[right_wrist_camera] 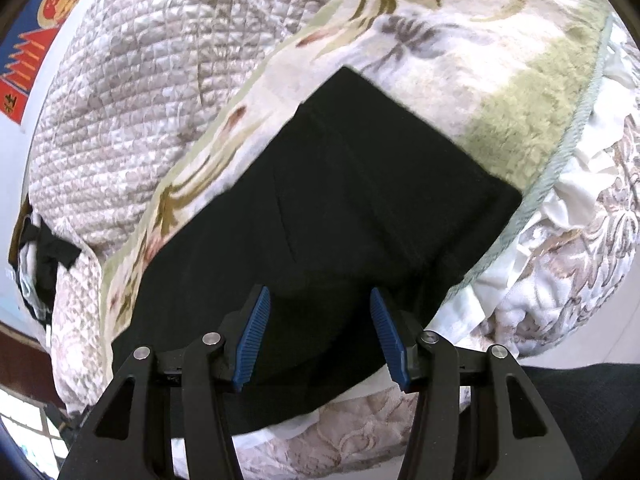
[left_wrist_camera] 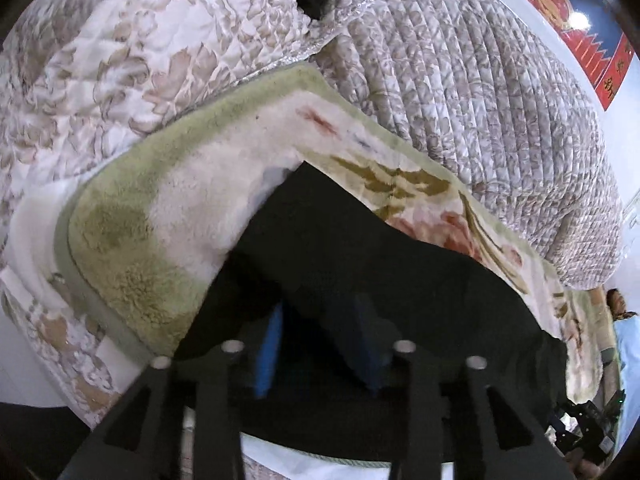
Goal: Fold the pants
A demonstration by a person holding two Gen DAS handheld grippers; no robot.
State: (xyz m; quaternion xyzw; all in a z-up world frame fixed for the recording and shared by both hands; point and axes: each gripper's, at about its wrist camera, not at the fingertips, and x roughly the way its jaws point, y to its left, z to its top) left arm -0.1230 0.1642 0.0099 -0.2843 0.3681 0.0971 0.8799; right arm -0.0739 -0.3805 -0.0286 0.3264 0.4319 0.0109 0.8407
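The black pants (right_wrist_camera: 360, 200) lie spread on a fleecy cream and green floral blanket (right_wrist_camera: 500, 80) on the bed. In the right wrist view my right gripper (right_wrist_camera: 318, 320) hovers just over the near part of the pants, its blue pads (right_wrist_camera: 254, 336) wide apart and empty. In the left wrist view the pants (left_wrist_camera: 400, 272) fill the lower middle, and a fold of black cloth passes between the blue pads (left_wrist_camera: 270, 352) of my left gripper (left_wrist_camera: 320, 340). The jaws stand apart; the cloth hides whether they pinch it.
A quilted grey-beige floral bedspread (left_wrist_camera: 480, 80) is heaped behind the blanket (left_wrist_camera: 168, 208). A pale quilted pillow (left_wrist_camera: 120, 60) lies at the far left. A red and blue poster (left_wrist_camera: 580, 20) hangs on the white wall. Dark clothing (right_wrist_camera: 44, 256) lies at the bed's left edge.
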